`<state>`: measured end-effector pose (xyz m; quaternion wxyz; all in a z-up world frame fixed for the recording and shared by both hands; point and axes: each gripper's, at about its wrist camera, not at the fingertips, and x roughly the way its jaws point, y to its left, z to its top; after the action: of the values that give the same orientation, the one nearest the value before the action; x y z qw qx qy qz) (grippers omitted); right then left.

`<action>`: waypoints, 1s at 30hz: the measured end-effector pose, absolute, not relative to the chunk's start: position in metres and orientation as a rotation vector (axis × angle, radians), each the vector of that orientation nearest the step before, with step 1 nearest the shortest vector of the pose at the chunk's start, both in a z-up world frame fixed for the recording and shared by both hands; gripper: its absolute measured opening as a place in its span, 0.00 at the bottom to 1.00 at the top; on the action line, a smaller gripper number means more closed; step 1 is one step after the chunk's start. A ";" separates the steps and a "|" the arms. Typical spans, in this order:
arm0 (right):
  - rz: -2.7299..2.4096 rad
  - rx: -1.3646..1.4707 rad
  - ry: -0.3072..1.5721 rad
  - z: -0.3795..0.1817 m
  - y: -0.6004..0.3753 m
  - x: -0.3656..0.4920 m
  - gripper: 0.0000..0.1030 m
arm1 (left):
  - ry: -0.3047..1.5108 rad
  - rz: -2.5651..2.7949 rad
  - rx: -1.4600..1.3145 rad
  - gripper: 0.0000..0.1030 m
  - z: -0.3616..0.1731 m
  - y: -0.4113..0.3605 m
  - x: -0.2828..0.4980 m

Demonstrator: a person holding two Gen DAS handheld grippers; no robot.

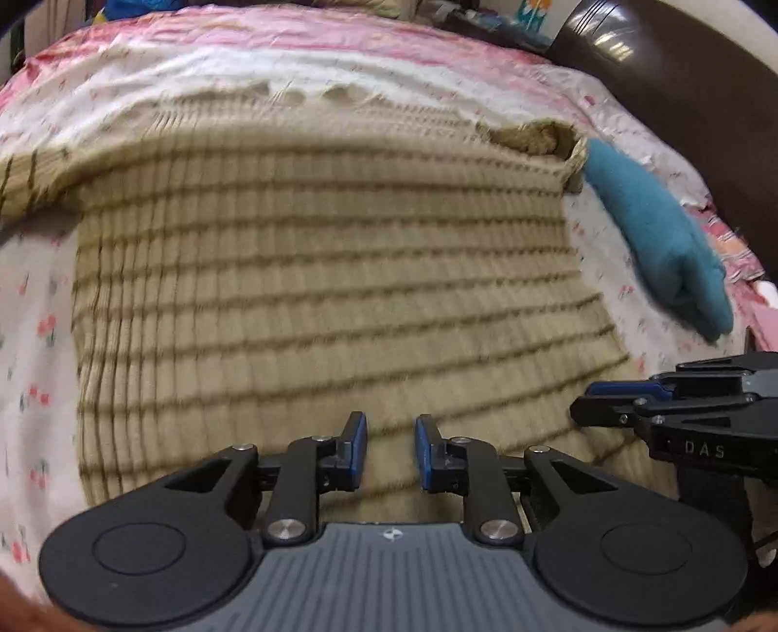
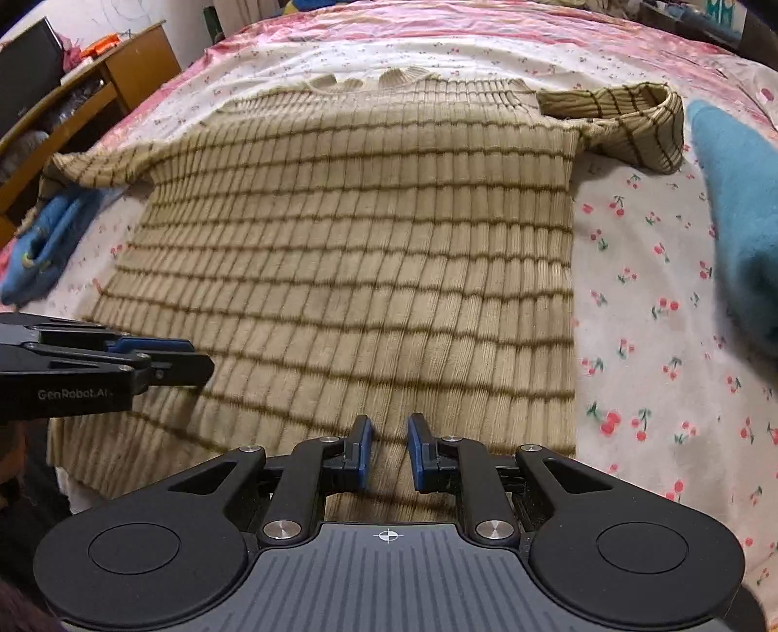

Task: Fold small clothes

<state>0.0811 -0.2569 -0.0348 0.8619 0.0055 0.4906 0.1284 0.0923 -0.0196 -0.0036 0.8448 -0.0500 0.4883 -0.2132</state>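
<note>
Now sweater (image 2: 340, 253) spread ahead of both tongs, length running away; hem nearest. Left tongs (image 1: 389, 454), right tongs (image 2: 389, 452) narrowly parted, nothing held.

A home bedroom: a bed (image 2: 632, 291) is taking up nearly the whole view, its white sheet printed with small red cherries and a pink floral cover (image 2: 389, 29) lying across the far end. A wooden desk (image 2: 121, 73) cluttered with belongings is standing against the wall on the left, while a dark padded headboard (image 1: 680, 97) is curving along the right edge.
</note>
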 end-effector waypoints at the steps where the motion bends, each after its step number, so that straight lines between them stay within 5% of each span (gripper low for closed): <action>1: 0.270 0.010 1.010 -0.029 -0.260 0.085 0.17 | 1.019 -0.463 -0.122 0.27 0.000 -0.020 0.101; 16: 0.183 -0.541 0.664 0.020 -0.288 0.231 0.17 | 0.880 -0.535 -0.181 0.27 0.004 -0.060 0.182; 30: 0.330 -1.125 0.684 -0.041 -0.275 0.296 0.44 | 0.907 -0.620 -0.227 0.27 -0.014 -0.051 0.186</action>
<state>0.2959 -0.2754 -0.0411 0.7783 -0.5205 0.3163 0.1525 0.1860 -0.0509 -0.0144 0.8468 -0.1074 0.4301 -0.2939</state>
